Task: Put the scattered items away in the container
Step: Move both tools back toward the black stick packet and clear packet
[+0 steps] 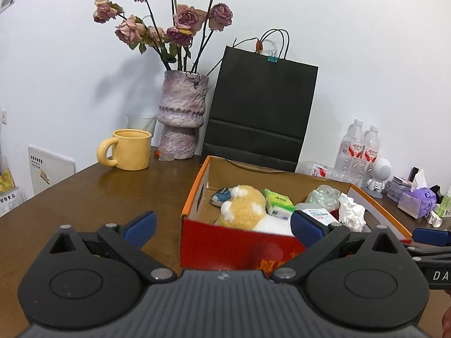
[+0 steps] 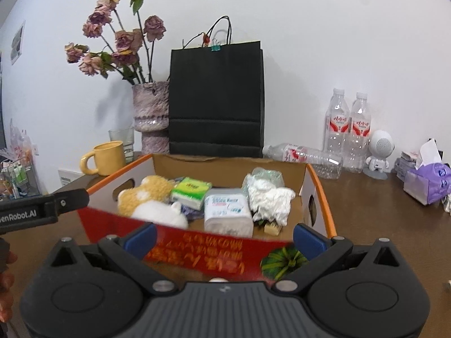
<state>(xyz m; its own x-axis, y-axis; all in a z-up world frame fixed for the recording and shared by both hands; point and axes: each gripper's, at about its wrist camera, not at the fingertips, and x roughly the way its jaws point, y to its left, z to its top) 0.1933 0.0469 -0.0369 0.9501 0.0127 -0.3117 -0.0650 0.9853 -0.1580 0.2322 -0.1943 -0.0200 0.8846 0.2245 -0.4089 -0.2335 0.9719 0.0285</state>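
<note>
Nearest the right wrist lens: right gripper, blue pads spread wide, holding nothing — red-fronted, orange-rimmed cardboard box dead ahead at 12 o'clock, long axis running 9 to 3. Already inside: tan-and-white plush toy, green tissue pack, crumpled white tissue. Left gripper equally wide and empty, box at 1 o'clock — so right hand nearer. Outward: yellow ceramic mug at 11.

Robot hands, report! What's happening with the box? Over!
Left gripper open, empty. Right gripper open, empty. Box holds plush toy, tissue packs, wipes. Nothing blocking.
</note>
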